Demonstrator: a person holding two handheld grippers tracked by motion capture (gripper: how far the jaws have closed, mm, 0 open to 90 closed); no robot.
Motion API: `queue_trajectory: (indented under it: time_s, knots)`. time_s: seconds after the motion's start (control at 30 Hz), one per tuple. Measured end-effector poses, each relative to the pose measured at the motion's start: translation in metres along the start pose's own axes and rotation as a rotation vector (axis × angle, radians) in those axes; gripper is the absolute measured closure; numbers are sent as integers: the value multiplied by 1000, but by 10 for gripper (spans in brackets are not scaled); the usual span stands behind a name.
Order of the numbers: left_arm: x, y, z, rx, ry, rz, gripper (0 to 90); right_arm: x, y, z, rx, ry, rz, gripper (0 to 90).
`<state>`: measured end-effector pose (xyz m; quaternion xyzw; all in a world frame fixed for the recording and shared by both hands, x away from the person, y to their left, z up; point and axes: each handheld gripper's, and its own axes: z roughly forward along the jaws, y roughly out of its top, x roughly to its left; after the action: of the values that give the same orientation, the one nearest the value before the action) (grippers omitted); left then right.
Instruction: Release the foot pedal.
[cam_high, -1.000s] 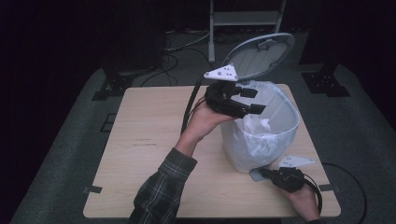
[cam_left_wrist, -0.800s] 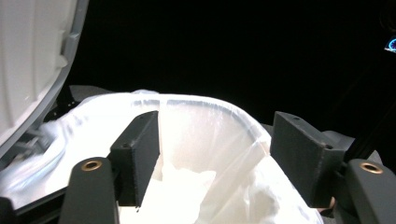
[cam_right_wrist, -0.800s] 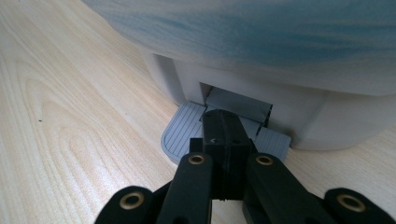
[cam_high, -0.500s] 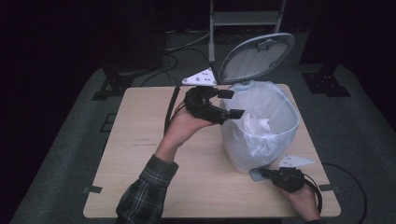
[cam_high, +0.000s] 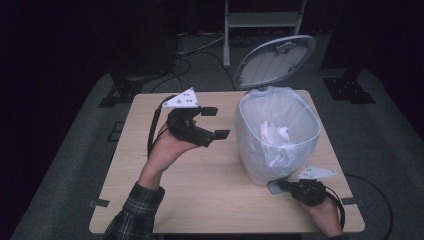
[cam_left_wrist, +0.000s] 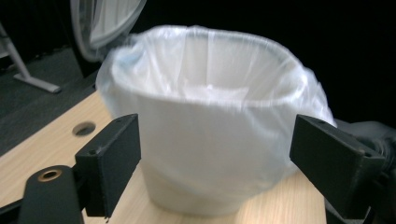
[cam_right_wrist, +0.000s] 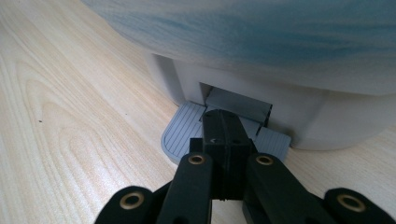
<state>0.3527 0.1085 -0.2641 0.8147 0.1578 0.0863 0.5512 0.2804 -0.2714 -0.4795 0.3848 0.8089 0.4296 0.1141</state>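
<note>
Pressing the bin's pedal with our right gripper, jaws clenched together; left gripper spread empty beside the bin on the table. Slipping off would probably drop the lid.

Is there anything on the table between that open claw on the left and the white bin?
Nothing visible. Bare tabletop lies between the open left gripper and the lined bin; seen along the jaws, the bin stands unobstructed.
</note>
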Motion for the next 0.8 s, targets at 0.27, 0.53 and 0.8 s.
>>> queue_trajectory:
  time_s: [0.27,0.53,0.8]
  knots:
    - [0,-32,-10,33,39,-26,93,0,0,0,1,-1,2,900]
    - [-3,-59,-18,41,65,-52,72,0,1,0,7,0,0,900]
    - [-6,-89,-28,45,92,-82,69,5,4,-1,19,-23,-31,898]
